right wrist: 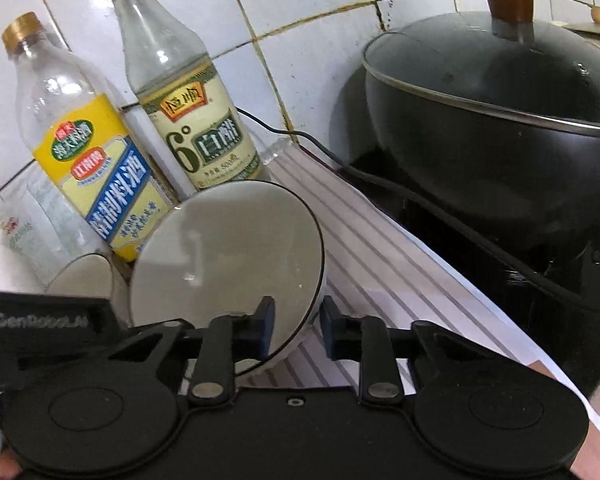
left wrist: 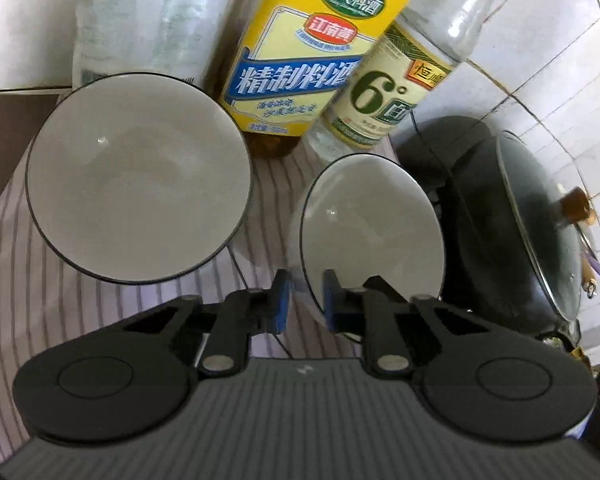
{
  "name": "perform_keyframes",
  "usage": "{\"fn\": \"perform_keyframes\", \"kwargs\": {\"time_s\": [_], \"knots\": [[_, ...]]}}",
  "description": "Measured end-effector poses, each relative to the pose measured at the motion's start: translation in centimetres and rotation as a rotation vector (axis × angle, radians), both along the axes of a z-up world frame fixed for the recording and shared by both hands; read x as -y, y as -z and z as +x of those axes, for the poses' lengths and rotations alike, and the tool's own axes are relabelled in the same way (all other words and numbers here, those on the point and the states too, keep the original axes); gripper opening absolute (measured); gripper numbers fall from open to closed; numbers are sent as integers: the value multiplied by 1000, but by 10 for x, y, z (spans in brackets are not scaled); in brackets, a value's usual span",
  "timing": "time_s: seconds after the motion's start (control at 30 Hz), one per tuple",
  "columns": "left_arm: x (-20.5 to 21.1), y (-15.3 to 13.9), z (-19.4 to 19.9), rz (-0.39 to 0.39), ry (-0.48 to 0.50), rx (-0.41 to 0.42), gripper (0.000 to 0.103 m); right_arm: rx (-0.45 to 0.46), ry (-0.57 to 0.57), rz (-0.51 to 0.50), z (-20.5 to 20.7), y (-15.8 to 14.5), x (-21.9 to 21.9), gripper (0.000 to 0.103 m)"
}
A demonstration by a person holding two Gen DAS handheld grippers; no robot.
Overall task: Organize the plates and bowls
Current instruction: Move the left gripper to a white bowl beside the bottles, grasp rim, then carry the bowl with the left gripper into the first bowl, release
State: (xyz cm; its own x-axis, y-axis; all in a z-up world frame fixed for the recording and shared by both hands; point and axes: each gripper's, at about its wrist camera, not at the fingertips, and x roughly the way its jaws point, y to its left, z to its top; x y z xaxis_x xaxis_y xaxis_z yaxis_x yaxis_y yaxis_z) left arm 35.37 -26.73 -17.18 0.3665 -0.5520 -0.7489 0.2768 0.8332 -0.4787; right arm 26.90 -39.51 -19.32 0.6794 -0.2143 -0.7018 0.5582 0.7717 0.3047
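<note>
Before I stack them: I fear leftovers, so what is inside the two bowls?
Both the larger bowl and the smaller bowl show bare white interiors. The smaller one's near rim is partly covered by the left gripper.

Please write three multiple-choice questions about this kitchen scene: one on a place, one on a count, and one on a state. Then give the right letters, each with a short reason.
1. Where does the wok stand?
A. Left of the bottles
B. Right of the bottles
C. On a shelf

2. How many bowls does the left wrist view show?
A. One
B. Two
C. Four

3. What is the wok's state?
A. Covered by its lid
B. Uncovered
C. Upside down

Answers:
1 B: both views show it to the right of the bottles.
2 B: a left bowl and a right bowl.
3 A: the glass lid with the brown knob sits on the wok.
</note>
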Motion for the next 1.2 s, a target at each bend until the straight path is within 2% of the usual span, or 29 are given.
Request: {"fn": "perform_keyframes", "kwargs": {"time_s": [0.07,0.3,0.43,0.5,0.7,0.97,1.03,1.1,1.2], "knots": [[1,-2,-4,18,12,18,14,-8,10,17,-2,1,1,23],[0,-16,-23,99,45,60,14,-21,9,111,-14,-4,-1,22],[-6,-28,-35,116,65,67,14,-5,24,176,-31,-13,-3,21],[-14,-36,-44,102,69,82,14,6,54,239,-43,-19,-4,21],[-31,-61,-74,140,98,163,14,56,32,255,-70,-41,-23,19],[-71,-84,-110,124,94,163,14,88,-37,245,-107,-70,-50,19],[-79,-88,-119,129,88,170,14,96,-41,274,-116,-74,-54,19],[-92,-92,-129,124,76,174,14,114,-32,353,-128,-74,-56,19],[-113,-93,-140,82,67,151,14,112,-40,347,-141,-77,-70,19]]}}
